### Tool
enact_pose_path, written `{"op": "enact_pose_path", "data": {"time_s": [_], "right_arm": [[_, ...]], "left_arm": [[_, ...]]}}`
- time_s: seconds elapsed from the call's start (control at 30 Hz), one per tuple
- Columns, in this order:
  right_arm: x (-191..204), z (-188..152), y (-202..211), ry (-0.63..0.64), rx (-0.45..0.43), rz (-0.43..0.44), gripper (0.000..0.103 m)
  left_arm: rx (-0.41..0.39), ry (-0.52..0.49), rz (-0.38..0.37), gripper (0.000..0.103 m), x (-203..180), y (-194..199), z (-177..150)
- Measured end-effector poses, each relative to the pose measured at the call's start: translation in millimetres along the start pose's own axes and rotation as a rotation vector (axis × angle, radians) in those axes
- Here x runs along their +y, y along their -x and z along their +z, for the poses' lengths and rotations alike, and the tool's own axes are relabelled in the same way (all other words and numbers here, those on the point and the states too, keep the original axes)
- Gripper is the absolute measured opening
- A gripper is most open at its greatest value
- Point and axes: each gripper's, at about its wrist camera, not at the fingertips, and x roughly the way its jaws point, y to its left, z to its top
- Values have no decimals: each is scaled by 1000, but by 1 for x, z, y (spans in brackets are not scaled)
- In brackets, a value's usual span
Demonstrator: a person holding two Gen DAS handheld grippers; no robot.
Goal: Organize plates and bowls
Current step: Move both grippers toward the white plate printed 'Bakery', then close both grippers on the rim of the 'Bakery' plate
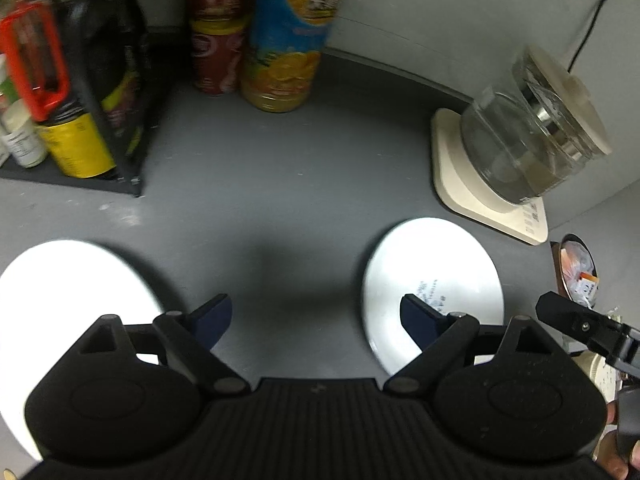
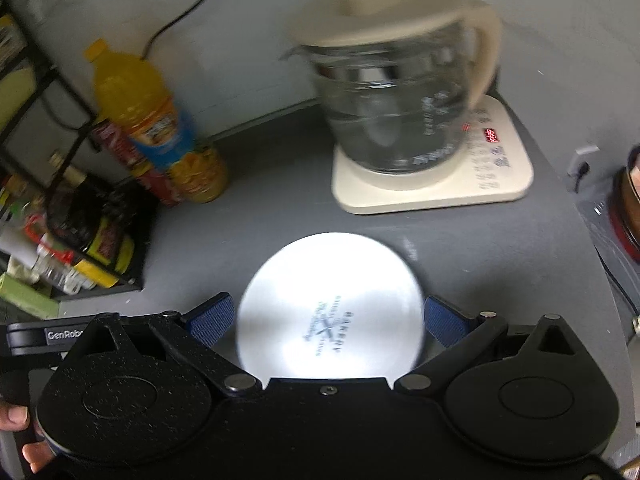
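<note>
Grey counter; plate reads "BAKERY" (blurred); both grippers' jaws spread, empty.

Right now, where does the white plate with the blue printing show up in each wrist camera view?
Left wrist view: the printed plate lies right of centre on the grey counter, partly behind the left claw's right finger.
Right wrist view: the printed plate lies at lower centre, between the right claw's open fingers.
Shared landmark: the glass kettle on its cream base, just beyond the plate.
</note>
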Motion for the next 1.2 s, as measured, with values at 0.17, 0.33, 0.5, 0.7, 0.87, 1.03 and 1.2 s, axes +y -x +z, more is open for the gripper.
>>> {"op": "enact_pose_path", "data": {"time_s": [0.17, 0.33, 0.5, 0.7, 0.87, 1.03, 1.2], "right_arm": [[-22, 3, -10, -75, 34, -23, 89], [-39, 4, -21, -141, 75, -48, 80], [-49, 5, -35, -164, 121, -69, 71], [-54, 6, -55, -164, 193, -90, 59], [-59, 2, -69, -183, 250, -82, 46], [-60, -2, -80, -184, 294, -76, 36], [-59, -2, -89, -171, 319, -95, 28]], "left_arm": [[26, -20, -53, 88, -16, -17, 7], [72, -26, -103, 86, -27, -37, 11], [110, -24, -116, 77, -31, -56, 10], [181, 18, -129, 57, -27, -81, 9], [224, 43, -147, 41, -26, -96, 6], [251, 70, -150, 29, -25, -105, 5], [276, 98, -152, 21, -19, -111, 3]]}}
